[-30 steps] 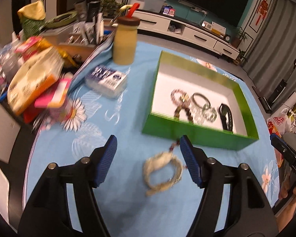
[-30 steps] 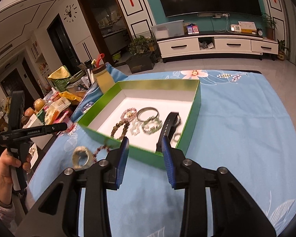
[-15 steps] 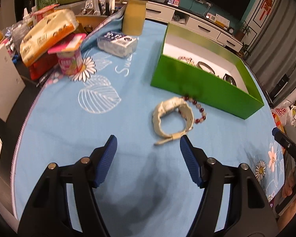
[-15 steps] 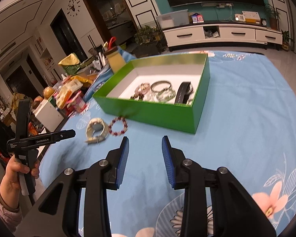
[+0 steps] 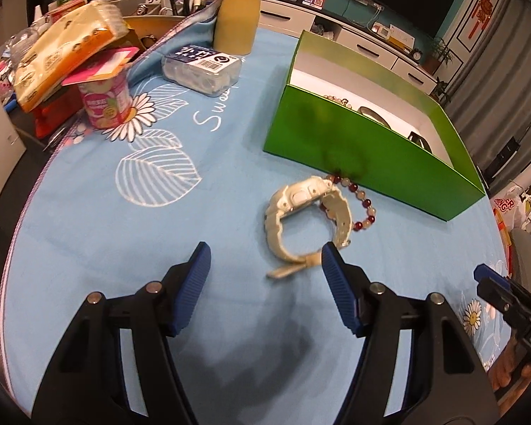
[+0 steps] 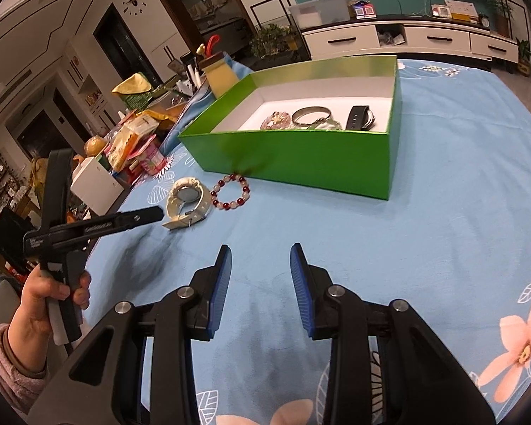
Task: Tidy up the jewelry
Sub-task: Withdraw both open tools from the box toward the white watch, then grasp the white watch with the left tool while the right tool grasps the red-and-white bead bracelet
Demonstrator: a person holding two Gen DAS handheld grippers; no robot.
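Both tongs are empty. The left tongs [image 5: 263, 265] stand wide open over the desk [image 5: 124, 233], with the cream watch [image 5: 306, 225] lying just ahead of and between the pads. The right tongs [image 6: 260, 269] are open to a narrower gap and hover well clear of any item.

Two items lie outside the green box [image 6: 301, 159]: the watch and a bead bracelet [image 6: 231, 192]. The bracelet touches the watch strap and lies just beside the box's near wall. Several pieces already lie in the box.

Step in hand, as judged: pick up the watch with the left tongs.
- Lower the tongs so the pads straddle the strap loop or the case, not the loose strap tail [image 5: 288, 269].
- Close on the side away from the bracelet, so the beads are not dragged along.
- Lift clear of the box wall before moving over it; release low inside.

Limits of view:
- From the left wrist, the near wall hides most of the box contents.
- The items inside overlap; their count is uncertain.
- Whether the bracelet passes under the watch strap cannot be told.
- The dark patch on the box wall above the beads appears to be a shadow or reflection.
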